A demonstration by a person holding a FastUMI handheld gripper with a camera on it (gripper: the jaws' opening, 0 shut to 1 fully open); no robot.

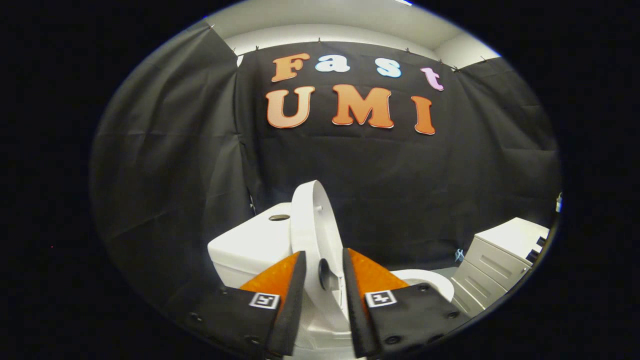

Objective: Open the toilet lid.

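Note:
The white toilet lid (312, 215) stands raised, close to upright, and I see it almost edge-on. Its lower part runs down between my two fingers, and a dark round bumper (324, 274) on its inner face shows in the gap. My gripper (323, 252) is shut on the lid, with one finger pressed on each face. To the left of the lid, behind it, is the white tank (245, 245) with a round button (279, 217) on top. The seat and bowl rim (432, 281) curve out to the right, beyond my right finger.
A white cabinet with drawers (500, 255) stands to the right of the toilet. Black cloth walls close the booth behind and on the left, close to the tank.

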